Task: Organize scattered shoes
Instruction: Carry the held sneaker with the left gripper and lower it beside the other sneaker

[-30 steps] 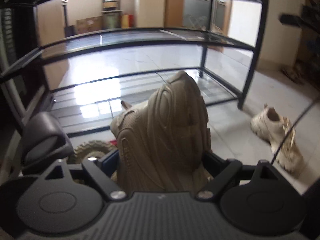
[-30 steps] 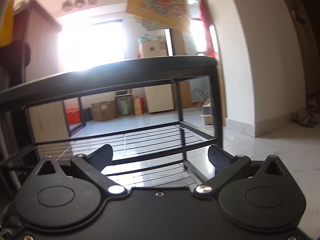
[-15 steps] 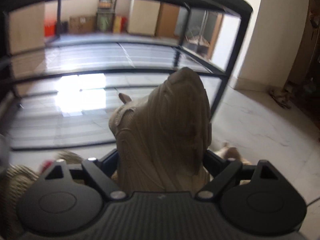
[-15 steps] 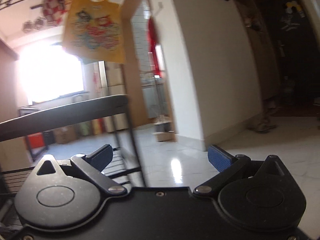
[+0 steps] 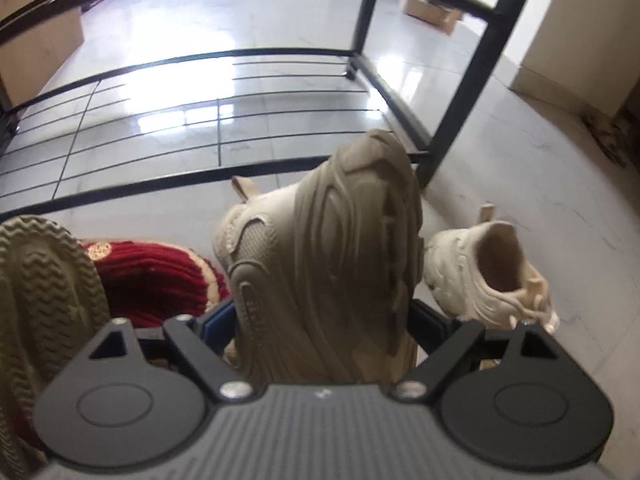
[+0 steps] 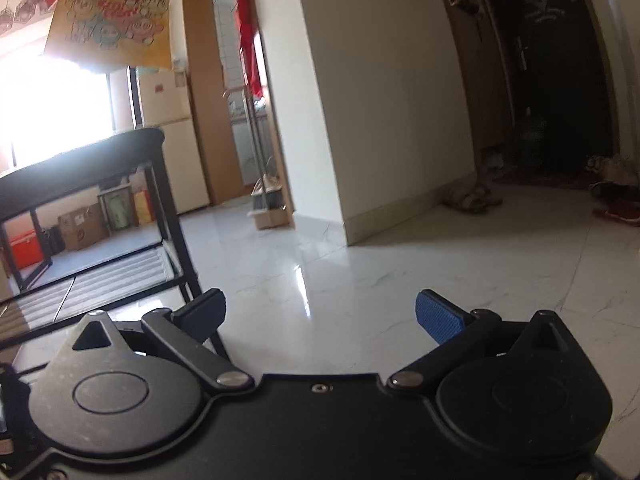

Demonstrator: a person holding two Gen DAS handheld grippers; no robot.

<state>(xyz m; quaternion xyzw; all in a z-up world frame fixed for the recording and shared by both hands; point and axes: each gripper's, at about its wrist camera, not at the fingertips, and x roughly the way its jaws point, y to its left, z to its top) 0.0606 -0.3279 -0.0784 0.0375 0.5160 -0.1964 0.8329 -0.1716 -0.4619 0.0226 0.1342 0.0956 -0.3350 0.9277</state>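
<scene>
Beige rubber fills most of my left wrist view: the left gripper (image 5: 326,322) is clamped on a chunky beige sneaker (image 5: 332,264), sole turned toward the camera, with both fingers pressed against its sides. One blue pad (image 5: 218,316) shows at the shoe's left flank; the other finger is mostly hidden behind the shoe. Just right of the held shoe, its cream mate (image 5: 492,268) lies on the white tiled floor (image 5: 520,168), opening facing me. To the left of the gripper I see the zigzag tread of an olive shoe sole (image 5: 44,280), and between that and the held sneaker a red knitted slipper (image 5: 148,276) with gold trim. Ahead of the tool stands the black metal shoe rack (image 5: 472,76); its lower wire shelf (image 5: 200,120) lies straight in front, beyond the sneaker's toe, bare floor showing through the bars.

From the right wrist view, the right gripper (image 6: 320,316) is spread wide with nothing between its fingers; the blue pad (image 6: 438,320) on the right finger is plainly visible. The shoe rack (image 6: 160,200) sits ahead and to the left of this tool, its corner post running down behind the left finger. Straight ahead is glossy floor (image 6: 360,272) and a cream wall corner (image 6: 380,120). Far to the right, near a dark door (image 6: 552,72), some shoes (image 6: 472,198) lie against the wall, too blurred to make out.
</scene>
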